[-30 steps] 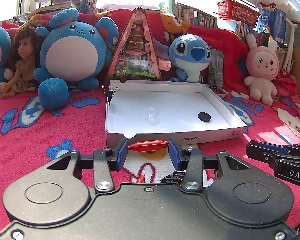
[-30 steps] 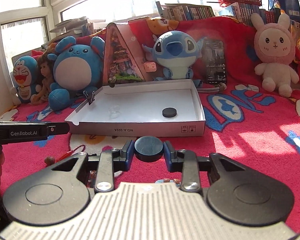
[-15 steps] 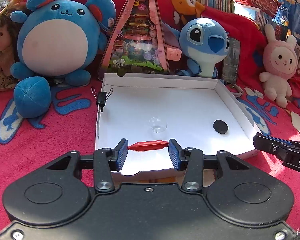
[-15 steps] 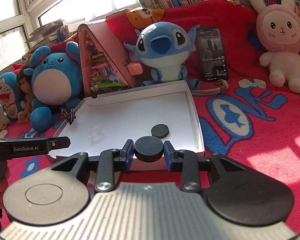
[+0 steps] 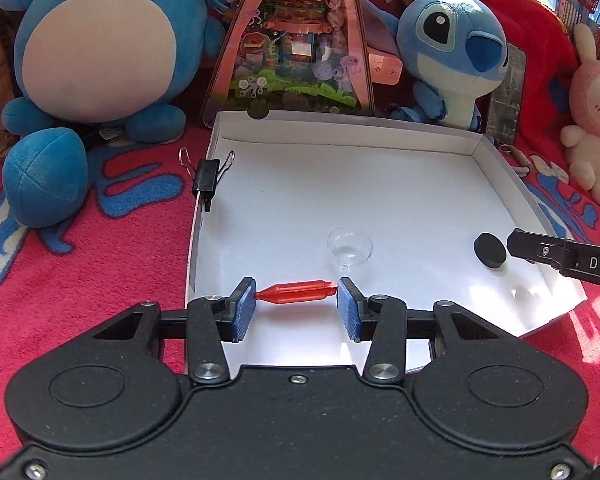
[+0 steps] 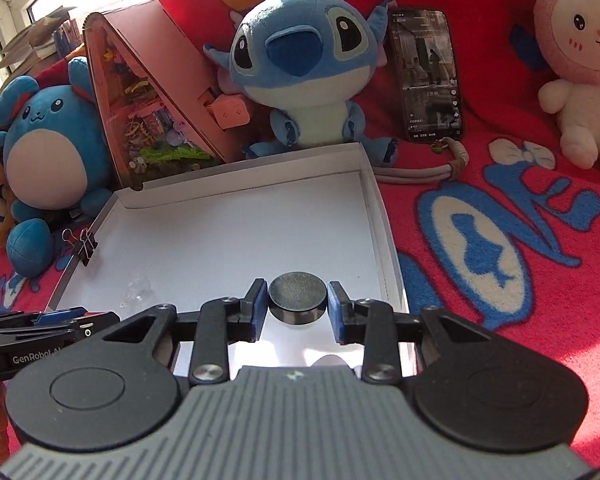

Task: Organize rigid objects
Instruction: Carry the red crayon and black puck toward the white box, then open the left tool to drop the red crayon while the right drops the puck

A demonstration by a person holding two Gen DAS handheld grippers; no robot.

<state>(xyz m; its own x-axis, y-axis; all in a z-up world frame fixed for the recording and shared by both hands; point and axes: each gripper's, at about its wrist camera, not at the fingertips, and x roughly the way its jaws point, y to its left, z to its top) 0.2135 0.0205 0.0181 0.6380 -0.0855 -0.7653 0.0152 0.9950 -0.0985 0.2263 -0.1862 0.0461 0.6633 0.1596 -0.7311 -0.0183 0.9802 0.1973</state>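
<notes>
I have the left claw [image 5: 297, 304] closed on a red plastic piece [image 5: 297, 291], gripped end to end, its long axis running across between the blue pads [image 5: 244, 309]. The claw hangs over the near-left part of the white cardboard tray [image 5: 380, 136], so the release point lies directly below.

The right claw [image 6: 297, 307] is closed on a dark round disc [image 6: 297, 295], gripped by its edge with the flat face up, over the near-right part of the same tray. In the left wrist view a second black disc [image 5: 489, 250] lies on the tray floor beside the right claw's finger; in the right wrist view the held disc covers it.

A clear dome-shaped piece [image 5: 349, 249] sits just beyond the red piece, near mid-tray. I judge this the critical clearance: the left claw is nearer to it. A black binder clip [image 5: 206, 179] is clamped on the tray's left wall.

Not determinable: height of either held item above the tray floor; the tray's near wall, hidden by both claw bodies. The dome is faint in the right view.
</notes>
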